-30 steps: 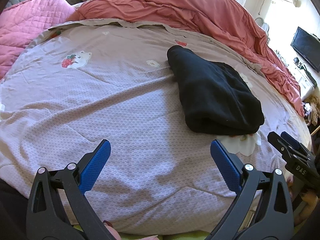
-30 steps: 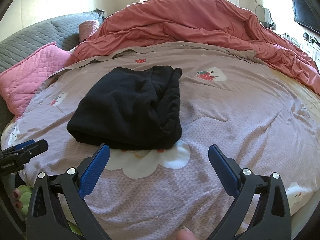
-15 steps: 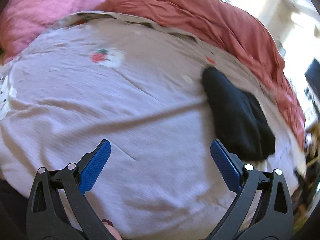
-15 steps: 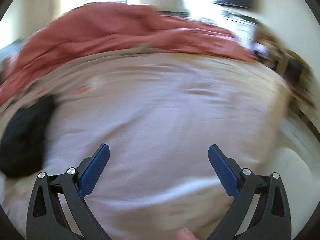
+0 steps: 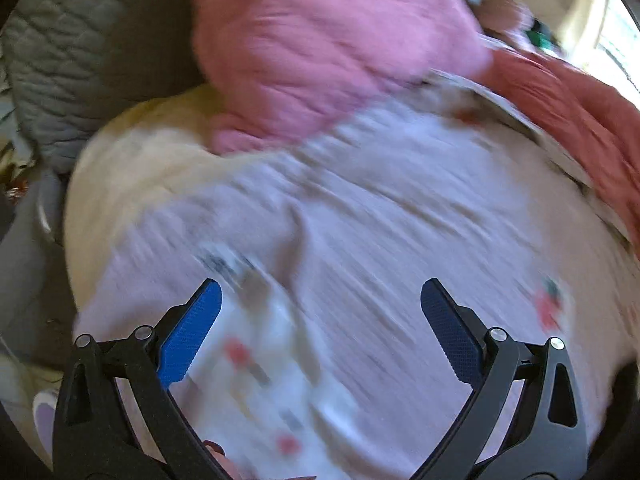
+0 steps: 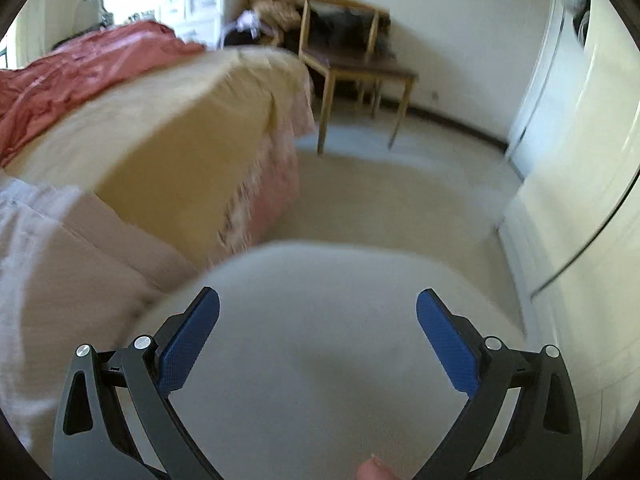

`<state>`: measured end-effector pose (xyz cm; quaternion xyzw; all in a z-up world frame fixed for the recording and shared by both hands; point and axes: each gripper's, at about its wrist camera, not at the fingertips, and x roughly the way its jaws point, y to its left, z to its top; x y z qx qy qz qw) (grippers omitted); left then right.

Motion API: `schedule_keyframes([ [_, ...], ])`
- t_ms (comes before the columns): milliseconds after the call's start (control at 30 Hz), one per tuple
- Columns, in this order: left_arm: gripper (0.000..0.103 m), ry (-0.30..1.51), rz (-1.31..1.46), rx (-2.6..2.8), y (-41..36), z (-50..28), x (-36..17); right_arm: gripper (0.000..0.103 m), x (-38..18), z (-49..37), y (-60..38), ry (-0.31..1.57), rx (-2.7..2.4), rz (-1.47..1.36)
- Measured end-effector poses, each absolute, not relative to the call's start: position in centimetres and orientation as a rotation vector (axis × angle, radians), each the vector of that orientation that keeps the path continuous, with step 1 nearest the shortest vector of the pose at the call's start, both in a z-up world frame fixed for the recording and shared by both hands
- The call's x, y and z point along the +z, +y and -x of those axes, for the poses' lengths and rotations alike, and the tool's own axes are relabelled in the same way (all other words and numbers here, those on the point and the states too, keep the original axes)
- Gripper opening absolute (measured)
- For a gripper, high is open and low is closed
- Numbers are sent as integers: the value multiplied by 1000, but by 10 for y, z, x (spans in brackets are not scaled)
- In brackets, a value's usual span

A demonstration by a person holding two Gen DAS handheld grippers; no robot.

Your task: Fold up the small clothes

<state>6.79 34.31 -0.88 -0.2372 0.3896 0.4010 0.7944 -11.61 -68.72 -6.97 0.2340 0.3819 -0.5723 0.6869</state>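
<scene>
- The left claw (image 5: 320, 332) hangs wide open and empty over the lilac printed sheet (image 5: 400, 220) of the bed, its blue pads (image 5: 188, 340) well apart.
- The right claw (image 6: 318, 338) is also spread wide with nothing in it; it points off the bed, over a pale rounded surface (image 6: 328, 320) too blurred to name, with the floor (image 6: 400, 192) and a wooden chair (image 6: 360, 68) beyond.
- No small garment shows in either view, so where the task's clothing lies relative to the bed cannot be told from here.
- Beyond the sheet, at the bed's far side, lie a pink quilted pillow (image 5: 320, 48) and a red duvet (image 5: 568, 96); a grey padded headboard (image 5: 80, 52) stands beside the pillow.
- Both views are smeared, which suggests fast swinging. The step in hand is probably fetching or finding a piece to fold.
- To do it well: slow down, bring the garment into view, keep both claws open, and come down low and flat on two opposite corners, pinching cloth only, not the sheet under it.
</scene>
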Motion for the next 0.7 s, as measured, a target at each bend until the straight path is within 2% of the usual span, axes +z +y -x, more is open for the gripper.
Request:
schedule_keyframes([
  [300, 94, 812, 480, 1002, 426, -80, -21, 99, -78, 132, -689, 770, -1234, -612],
  [433, 94, 886, 461, 1060, 462, -74, -49, 99, -73, 129, -689, 781, -1243, -596],
  [700, 95, 878, 437, 1059, 456, -73, -52, 99, -73, 129, -691, 775, -1237, -606],
])
